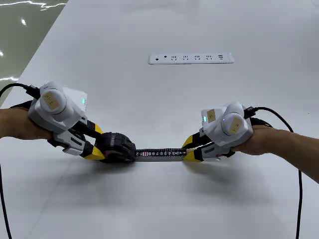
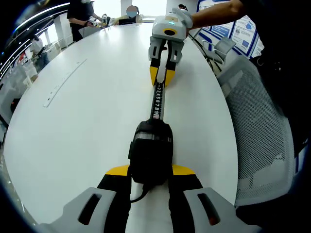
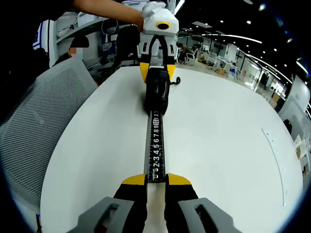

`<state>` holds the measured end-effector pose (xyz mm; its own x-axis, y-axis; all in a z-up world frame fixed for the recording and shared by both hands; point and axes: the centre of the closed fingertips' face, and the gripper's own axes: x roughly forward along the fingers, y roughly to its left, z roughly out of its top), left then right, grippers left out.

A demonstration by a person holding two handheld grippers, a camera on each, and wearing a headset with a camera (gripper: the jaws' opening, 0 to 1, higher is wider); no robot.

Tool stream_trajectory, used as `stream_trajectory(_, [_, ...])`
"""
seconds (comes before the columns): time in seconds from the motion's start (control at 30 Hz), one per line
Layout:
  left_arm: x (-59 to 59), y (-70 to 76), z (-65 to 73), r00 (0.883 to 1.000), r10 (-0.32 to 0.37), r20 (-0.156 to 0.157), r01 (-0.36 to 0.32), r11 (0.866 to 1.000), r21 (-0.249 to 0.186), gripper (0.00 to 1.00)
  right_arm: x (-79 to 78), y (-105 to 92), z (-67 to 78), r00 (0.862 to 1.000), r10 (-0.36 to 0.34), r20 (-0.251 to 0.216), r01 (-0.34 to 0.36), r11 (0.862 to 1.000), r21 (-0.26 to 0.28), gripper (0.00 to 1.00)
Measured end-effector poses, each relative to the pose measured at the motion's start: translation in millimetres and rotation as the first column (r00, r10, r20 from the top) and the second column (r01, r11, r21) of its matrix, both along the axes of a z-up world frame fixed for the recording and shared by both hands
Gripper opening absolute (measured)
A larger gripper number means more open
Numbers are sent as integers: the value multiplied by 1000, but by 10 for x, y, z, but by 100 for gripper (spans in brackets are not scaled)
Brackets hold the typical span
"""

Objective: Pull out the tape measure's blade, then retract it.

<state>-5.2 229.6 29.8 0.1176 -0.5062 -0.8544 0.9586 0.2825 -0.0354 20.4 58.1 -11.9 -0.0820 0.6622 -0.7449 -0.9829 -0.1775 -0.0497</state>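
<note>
1 white table (image 1: 164, 30) | 1 power strip (image 1: 191, 58), far centre | 2 grippers: left gripper (image 1: 98, 143) clamped on 1 tape measure (image 1: 115, 147), near left; right gripper (image 1: 190, 149) pinching tip of 1 blade (image 1: 159, 153), near right | blade stretched between both grippers

White table (image 1: 159, 30): power strip (image 1: 191, 58) far side; tape measure (image 1: 115, 147) near edge.

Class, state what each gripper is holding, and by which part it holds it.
The left gripper clamps the tape measure's black case by its two sides. The right gripper pinches the blade at its free end.
</note>
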Motion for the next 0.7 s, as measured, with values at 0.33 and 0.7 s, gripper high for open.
stream_trajectory(0.33, [4, -1, -1, 1000, 1, -7, -1, 1000, 3, 23, 14, -134, -3, 1000, -11, -1, 11, 1000, -13, 9])
stream_trajectory(0.7, [5, 1, 0, 1000, 5, -11, -5, 1000, 4, 23, 59, -324, -3, 1000, -21, 6, 21, 999, -29, 9])
